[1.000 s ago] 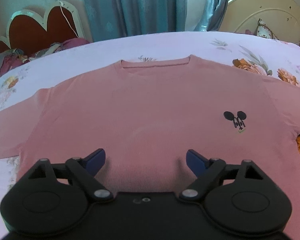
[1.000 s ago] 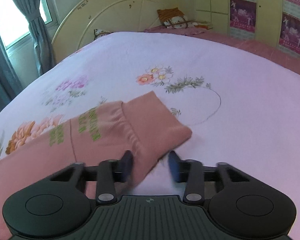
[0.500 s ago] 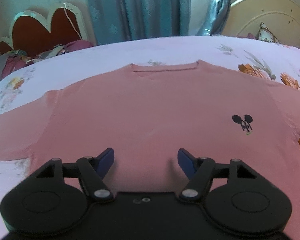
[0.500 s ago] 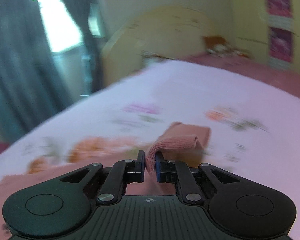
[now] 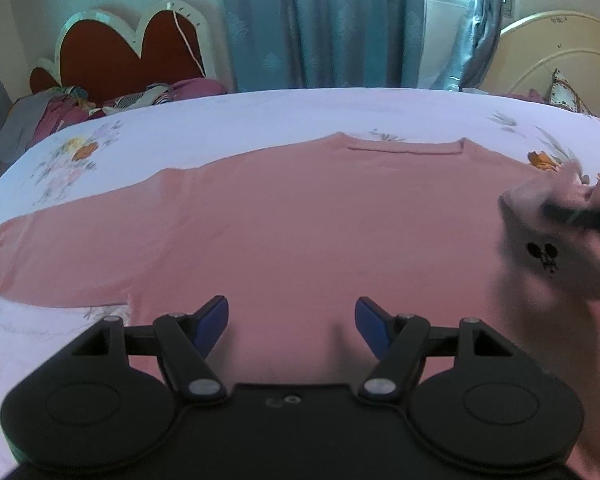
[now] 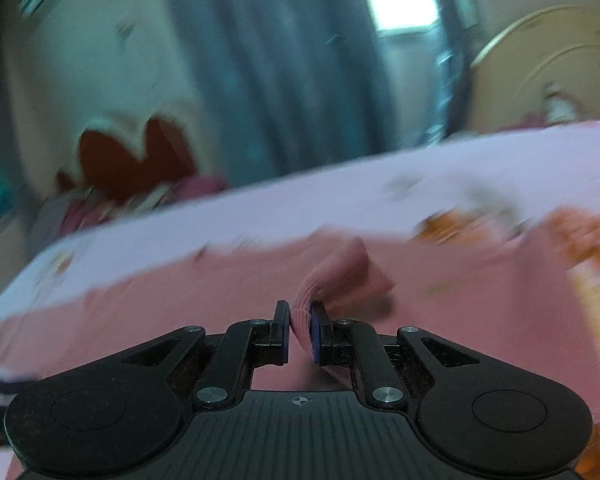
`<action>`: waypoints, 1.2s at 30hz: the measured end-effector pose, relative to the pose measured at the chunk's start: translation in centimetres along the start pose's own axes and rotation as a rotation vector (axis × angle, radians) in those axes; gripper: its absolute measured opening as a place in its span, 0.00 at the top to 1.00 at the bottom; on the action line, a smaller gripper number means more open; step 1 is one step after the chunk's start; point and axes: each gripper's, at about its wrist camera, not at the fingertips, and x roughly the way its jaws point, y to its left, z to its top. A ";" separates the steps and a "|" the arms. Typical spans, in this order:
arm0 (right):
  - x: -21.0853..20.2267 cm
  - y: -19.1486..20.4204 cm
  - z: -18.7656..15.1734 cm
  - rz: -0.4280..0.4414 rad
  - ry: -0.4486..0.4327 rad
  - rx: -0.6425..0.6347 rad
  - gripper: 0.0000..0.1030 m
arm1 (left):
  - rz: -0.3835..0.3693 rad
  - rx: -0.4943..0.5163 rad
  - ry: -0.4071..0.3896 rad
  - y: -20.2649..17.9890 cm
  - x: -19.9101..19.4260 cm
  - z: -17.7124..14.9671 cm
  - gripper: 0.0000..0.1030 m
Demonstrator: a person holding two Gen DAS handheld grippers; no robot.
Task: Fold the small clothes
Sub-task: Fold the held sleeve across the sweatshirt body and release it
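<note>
- One sleeve cuff [image 6: 332, 280] is held pinched in the closed right gripper [image 6: 300, 336], over the pink sweater [image 5: 300, 232] spread widthwise on the bed [image 5: 260, 120].
- The left gripper [image 5: 292, 326] is kept half open and empty above the hem, nearer the flat left sleeve [image 5: 60, 248].

Left hand-held gripper [image 5: 291, 322] jaws apart, right hand-held gripper [image 6: 300, 330] clamped shut

- The bed [image 5: 260, 120], covered by a pale sheet with floral print, is carrying the load.
- A pink sweater [image 5: 320, 220] is lying spread flat on the sheet, neckline toward the far edge, one sleeve lifted off the surface.
</note>
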 end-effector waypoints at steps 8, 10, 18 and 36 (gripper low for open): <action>-0.2 2.3 -1.8 0.010 0.035 -0.021 0.35 | -0.145 0.007 0.004 -0.5 0.9 0.5 0.24; -1.5 1.4 -1.5 -0.035 0.016 -0.022 0.35 | -0.225 0.007 0.021 -1.8 1.5 0.8 0.21; -7.9 -5.6 -3.7 -0.302 0.011 0.000 0.35 | -0.364 -0.056 0.105 -6.0 6.8 1.9 0.42; -7.7 -10.8 -5.6 -0.427 0.057 0.104 0.45 | -0.508 -0.162 -0.135 -5.9 4.3 5.9 0.94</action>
